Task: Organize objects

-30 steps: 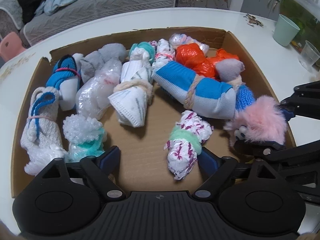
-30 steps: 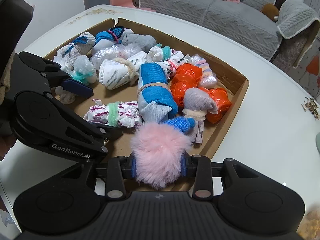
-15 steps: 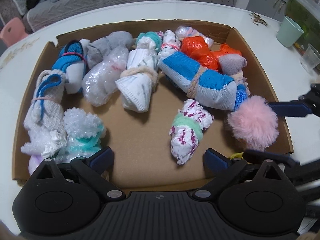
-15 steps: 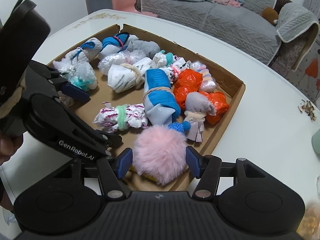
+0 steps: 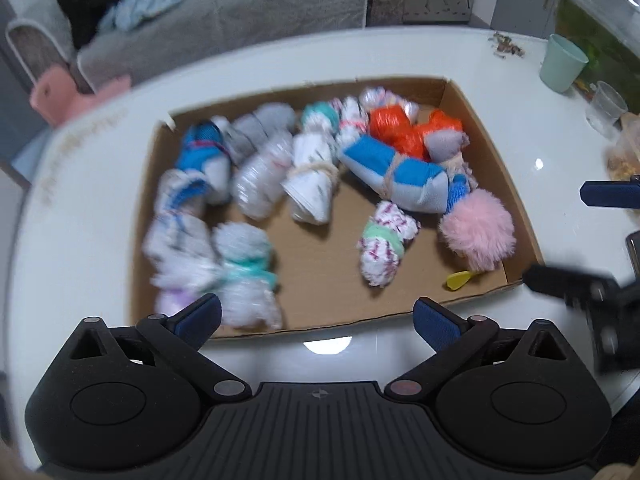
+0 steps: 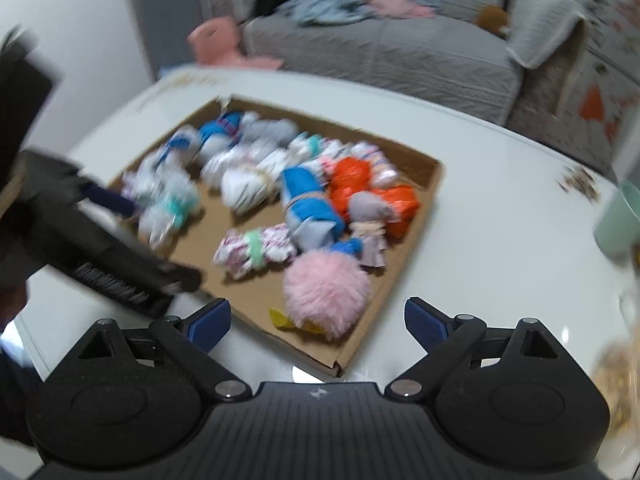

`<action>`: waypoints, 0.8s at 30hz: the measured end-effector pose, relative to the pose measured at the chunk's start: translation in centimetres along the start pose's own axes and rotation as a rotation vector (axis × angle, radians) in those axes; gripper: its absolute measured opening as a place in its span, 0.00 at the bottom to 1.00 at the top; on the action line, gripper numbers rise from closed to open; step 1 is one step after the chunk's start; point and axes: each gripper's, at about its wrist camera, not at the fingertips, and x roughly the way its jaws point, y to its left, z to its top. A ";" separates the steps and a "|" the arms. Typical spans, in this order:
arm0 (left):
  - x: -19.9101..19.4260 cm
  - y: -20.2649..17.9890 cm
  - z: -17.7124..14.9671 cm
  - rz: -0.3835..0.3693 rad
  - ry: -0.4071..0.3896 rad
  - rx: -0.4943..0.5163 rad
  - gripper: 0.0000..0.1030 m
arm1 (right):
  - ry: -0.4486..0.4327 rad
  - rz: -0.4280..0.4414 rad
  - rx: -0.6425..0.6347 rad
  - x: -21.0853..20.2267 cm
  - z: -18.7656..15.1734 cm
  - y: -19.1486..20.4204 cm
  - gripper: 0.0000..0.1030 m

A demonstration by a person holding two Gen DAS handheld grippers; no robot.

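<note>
A shallow cardboard box (image 5: 320,280) (image 6: 200,236) on the white table holds several tied bundles: a blue-and-grey roll (image 5: 396,178) (image 6: 310,208), a white-and-magenta one with a green band (image 5: 382,244), orange bags (image 5: 394,128). A pink fluffy pompom (image 5: 478,232) (image 6: 326,290) lies free in the box's near right corner, a yellow scrap (image 5: 460,280) beside it. My right gripper (image 6: 318,318) hovers above that corner, jaws opening, nothing between them. My left gripper (image 5: 316,316) hangs open and empty over the box's near edge.
A mint cup (image 5: 562,62) (image 6: 618,220) and a clear cup (image 5: 608,108) stand on the table (image 5: 540,152) to the right of the box. A grey sofa (image 5: 240,4) with clothes and a pink chair (image 5: 60,92) lie beyond the table.
The right gripper let go of the pink pompom, which now rests in the box corner. Both grippers rose and drew back from the box.
</note>
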 end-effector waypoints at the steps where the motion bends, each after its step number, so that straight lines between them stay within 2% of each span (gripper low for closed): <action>1: -1.0 0.3 0.1 0.019 -0.019 0.011 0.99 | -0.012 -0.010 0.032 -0.2 0.1 -0.1 0.91; 2: -2.0 0.6 0.2 0.034 -0.038 0.020 0.99 | -0.025 -0.025 0.059 -0.3 0.2 -0.1 0.92; 5: -4.6 1.8 0.8 -0.057 -0.073 0.041 0.99 | -0.057 -0.061 0.130 -0.1 0.6 0.1 0.93; 8: -6.1 2.3 1.3 -0.084 -0.098 0.048 0.99 | -0.075 -0.045 0.190 0.8 1.2 0.2 0.93; 10: -6.3 2.4 1.5 -0.054 -0.116 0.039 0.99 | -0.078 -0.038 0.207 1.4 1.6 0.4 0.93; 14: -3.9 3.1 1.9 -0.062 -0.049 -0.025 0.99 | -0.088 -0.036 0.215 2.1 2.3 1.1 0.93; 17: -2.8 3.4 2.2 -0.010 -0.057 -0.029 0.99 | -0.084 -0.046 0.196 2.5 2.7 1.5 0.93; 20: -1.9 4.4 2.3 -0.011 -0.054 -0.081 0.99 | -0.086 -0.055 0.185 2.6 3.0 1.9 0.94; 24: -1.1 4.9 2.4 0.026 -0.036 -0.096 0.99 | -0.082 -0.060 0.188 3.2 3.5 1.6 0.94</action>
